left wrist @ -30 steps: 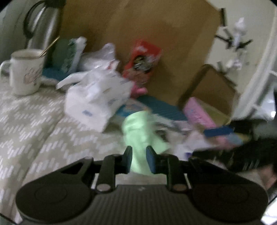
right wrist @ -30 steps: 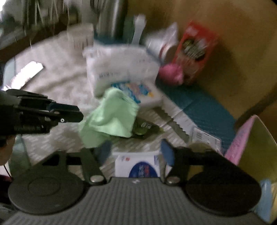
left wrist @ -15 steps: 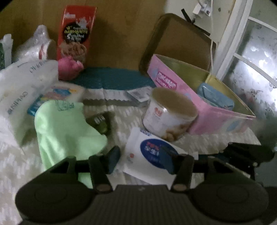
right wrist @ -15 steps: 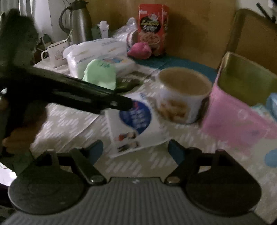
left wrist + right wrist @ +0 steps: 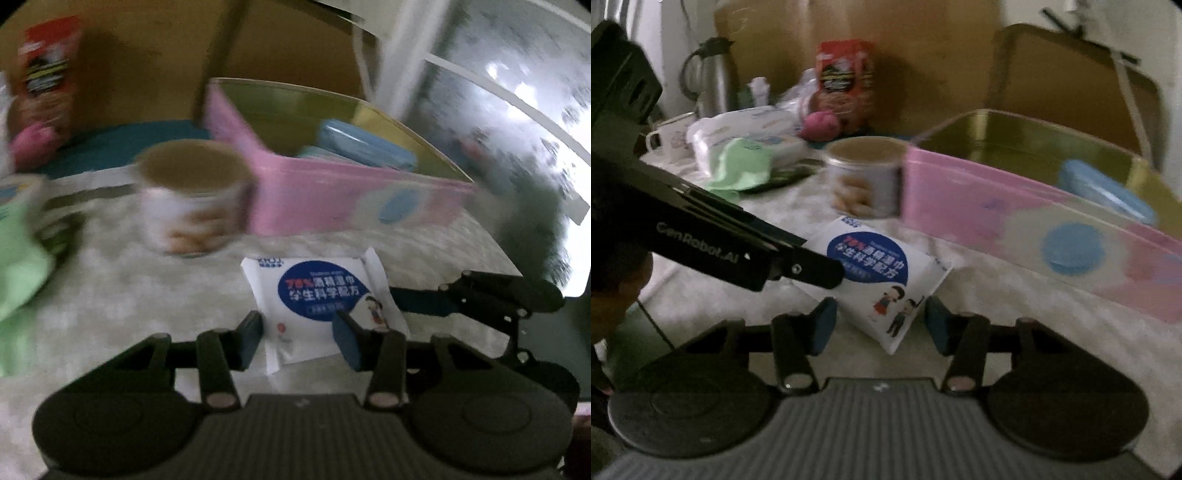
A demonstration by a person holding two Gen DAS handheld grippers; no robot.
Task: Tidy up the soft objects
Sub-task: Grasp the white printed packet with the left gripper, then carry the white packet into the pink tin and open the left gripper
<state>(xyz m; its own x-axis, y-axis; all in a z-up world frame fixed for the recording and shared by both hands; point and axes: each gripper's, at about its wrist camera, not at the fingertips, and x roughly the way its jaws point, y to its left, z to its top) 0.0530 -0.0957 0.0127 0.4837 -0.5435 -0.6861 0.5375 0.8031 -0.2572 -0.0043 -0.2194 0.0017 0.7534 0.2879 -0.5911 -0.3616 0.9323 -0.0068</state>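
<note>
Two open claws around wipes packet (image 5: 314,295)

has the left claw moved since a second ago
Yes. The left claw has swung right, from over the green cloth to the white wipes packet near the pink box.

The wipes packet (image 5: 882,273) lies on the surface (image 5: 1015,295) before the can (image 5: 866,177); the open tin (image 5: 1015,206) stands just right of the can.
</note>
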